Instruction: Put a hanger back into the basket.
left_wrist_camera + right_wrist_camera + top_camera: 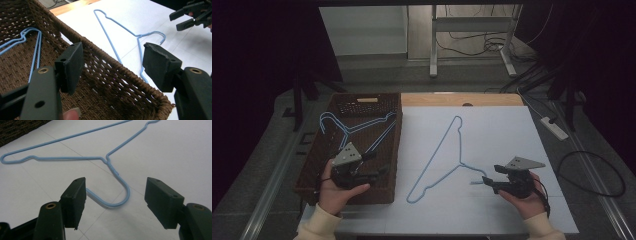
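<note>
My right gripper (115, 202) stands with jaws wide and nothing held; between them, low in the right gripper view, curls the hook of the light blue wire hanger (75, 157). In the high view that hanger (439, 157) lies flat on the white table sheet (502, 130), its long axis running from lower left to upper centre, hook toward lower right. My left gripper (112, 67) is also wide open and empty, over the dark brown woven basket (120, 75). The left gripper view shows two more blue wire hangers (32, 47) on the basket floor, upper left.
</note>
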